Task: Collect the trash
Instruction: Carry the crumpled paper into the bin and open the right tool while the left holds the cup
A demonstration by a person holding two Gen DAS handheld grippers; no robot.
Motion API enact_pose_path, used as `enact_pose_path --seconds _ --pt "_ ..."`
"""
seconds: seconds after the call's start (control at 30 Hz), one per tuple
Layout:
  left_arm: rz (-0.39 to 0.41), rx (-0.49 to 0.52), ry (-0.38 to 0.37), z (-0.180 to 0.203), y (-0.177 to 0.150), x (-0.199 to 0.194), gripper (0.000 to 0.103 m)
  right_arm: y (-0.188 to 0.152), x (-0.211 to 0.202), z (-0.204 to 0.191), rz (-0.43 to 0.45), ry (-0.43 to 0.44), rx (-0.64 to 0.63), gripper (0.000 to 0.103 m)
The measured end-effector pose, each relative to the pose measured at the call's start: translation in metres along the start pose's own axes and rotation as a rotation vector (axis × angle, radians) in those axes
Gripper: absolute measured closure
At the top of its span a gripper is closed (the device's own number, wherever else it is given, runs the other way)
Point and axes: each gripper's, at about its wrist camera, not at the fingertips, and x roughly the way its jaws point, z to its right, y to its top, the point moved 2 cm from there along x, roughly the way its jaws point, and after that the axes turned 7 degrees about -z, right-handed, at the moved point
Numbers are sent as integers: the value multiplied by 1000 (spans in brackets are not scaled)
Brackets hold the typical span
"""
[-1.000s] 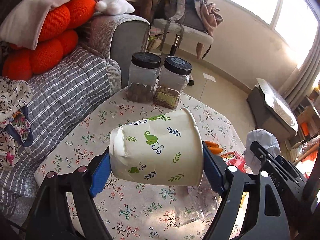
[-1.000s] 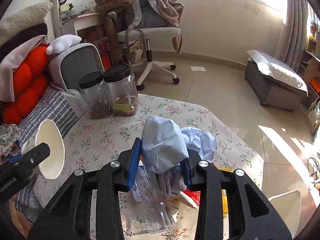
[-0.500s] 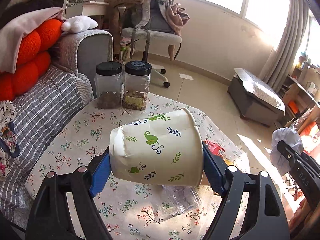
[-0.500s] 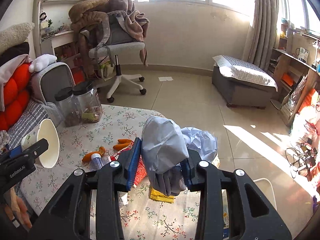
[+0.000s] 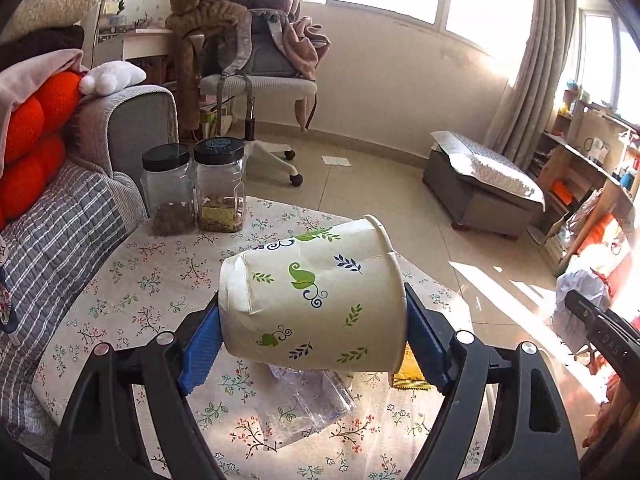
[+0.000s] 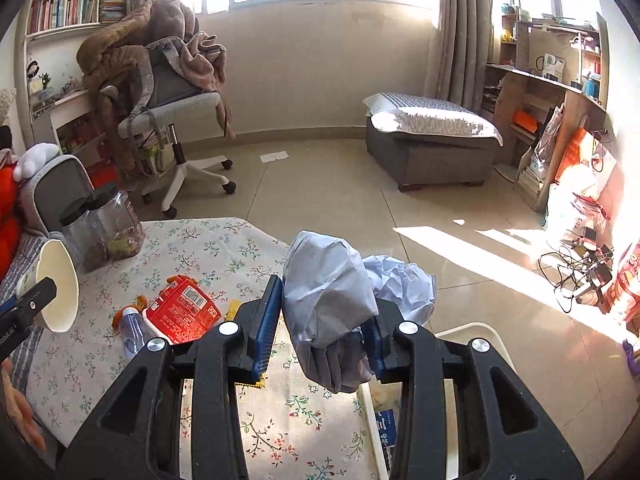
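**Cup and crumpled paper held over the floral table**

A white paper cup printed with green and blue leaves (image 5: pixel 312 300) is clamped on its side between the blue pads of the left gripper (image 5: pixel 312 344), its base against the left pad and its rim against the right pad. The cup's wall is dented near the base. It is held above a table covered with a floral-print cloth (image 5: pixel 160 280). Below the cup, a crushed clear plastic wrapper (image 5: pixel 308 408) and a yellow sachet (image 5: pixel 408 372) are seen lying on the cloth. Two clear plastic jars with black lids (image 5: pixel 196 192) stand side by side at the table's far edge, next to a grey sofa arm (image 5: pixel 136 120).

A crumpled ball of pale blue-white paper (image 6: pixel 332 300) is gripped between the pads of the right gripper (image 6: pixel 320 328), the jaws closed onto it; part of the paper bulges out past the right pad. This gripper is held over the table's near right edge, above the rim of a white bin (image 6: pixel 472 332) that is seen beside the table. On the cloth to the left, a red printed packet (image 6: pixel 184 312) lies touching a small clear bottle with an orange cap (image 6: pixel 130 328). The cup's open mouth is visible at the far left of the right wrist view.
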Motion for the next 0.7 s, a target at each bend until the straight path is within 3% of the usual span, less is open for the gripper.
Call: enact_pose_path --seconds 0.37,0.7 --pt "-14 60 -43 49 -11 12 24 -6 -4 53 -10 -67 54 67" --pt "-25 137 -94 106 -24 19 24 -23 0 120 -75 -159 122 65"
